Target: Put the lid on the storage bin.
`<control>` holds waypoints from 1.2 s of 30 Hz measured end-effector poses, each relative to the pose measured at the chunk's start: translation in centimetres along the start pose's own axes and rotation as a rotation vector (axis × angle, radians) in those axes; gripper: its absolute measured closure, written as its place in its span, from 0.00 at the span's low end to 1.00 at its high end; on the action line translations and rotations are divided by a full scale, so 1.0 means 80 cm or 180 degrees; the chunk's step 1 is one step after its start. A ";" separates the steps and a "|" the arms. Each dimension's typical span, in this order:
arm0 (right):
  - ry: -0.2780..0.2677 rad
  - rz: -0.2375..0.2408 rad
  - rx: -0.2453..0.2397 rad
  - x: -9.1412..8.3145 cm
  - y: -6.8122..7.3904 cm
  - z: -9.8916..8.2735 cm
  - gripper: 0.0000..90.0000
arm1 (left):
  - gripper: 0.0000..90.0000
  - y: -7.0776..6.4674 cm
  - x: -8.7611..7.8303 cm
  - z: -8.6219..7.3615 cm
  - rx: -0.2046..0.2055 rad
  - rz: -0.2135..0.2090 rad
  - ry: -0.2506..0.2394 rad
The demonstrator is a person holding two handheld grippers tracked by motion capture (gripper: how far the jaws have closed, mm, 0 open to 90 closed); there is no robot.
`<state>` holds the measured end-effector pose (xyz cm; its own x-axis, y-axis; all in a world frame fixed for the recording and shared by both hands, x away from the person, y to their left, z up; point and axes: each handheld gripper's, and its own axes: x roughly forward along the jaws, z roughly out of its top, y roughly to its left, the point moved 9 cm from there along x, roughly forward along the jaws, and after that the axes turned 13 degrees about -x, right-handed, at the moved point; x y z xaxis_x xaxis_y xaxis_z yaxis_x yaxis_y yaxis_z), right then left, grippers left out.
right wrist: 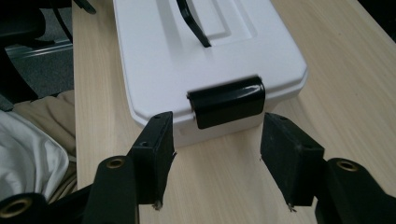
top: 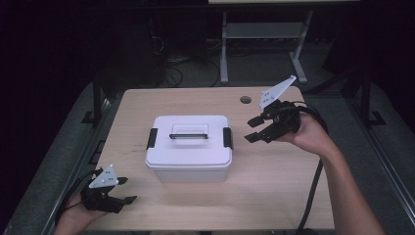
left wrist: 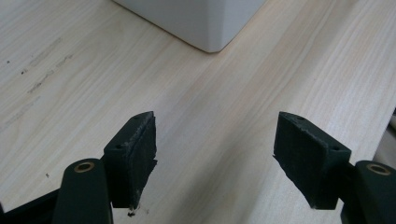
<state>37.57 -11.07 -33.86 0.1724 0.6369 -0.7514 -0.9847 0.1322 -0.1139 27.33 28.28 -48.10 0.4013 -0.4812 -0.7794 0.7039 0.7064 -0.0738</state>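
Centrally on the pale wooden bench (top: 274, 181) sits a white lidded storage box (top: 189, 147) with a black handle (top: 189, 135) on its lid and a black latch (top: 227, 137) at each short end. To its right, the right claw (top: 256, 129) hovers with jaws spread apart, empty, pointing at the near latch, close but not touching. At the bench's front left corner, the left claw (top: 126, 190) rests low, jaws also apart and empty, well clear of the box's corner.

White lidded box (top: 189, 147), black latches, upright, table centre.
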 end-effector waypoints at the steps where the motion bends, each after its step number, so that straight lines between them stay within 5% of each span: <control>1: 0.0009 0.0008 0.0021 0.000 0.000 -0.003 0.48 | 0.33 0.000 0.000 0.000 -0.0001 0.0000 0.0003; 20: 0.0155 0.0067 0.0117 0.018 0.007 -0.033 0.46 | 0.33 0.002 0.000 -0.002 -0.0015 -0.0009 -0.0002; 36: 0.0063 0.0124 0.0239 0.041 0.020 -0.067 0.46 | 0.33 0.000 0.000 -0.002 -0.0019 -0.0016 0.0005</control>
<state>36.43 -12.84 -39.94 0.1326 0.6276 -0.7672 -0.9857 0.1646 -0.0357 27.25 28.36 -48.16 0.3967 -0.4840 -0.7800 0.7026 0.7070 -0.0813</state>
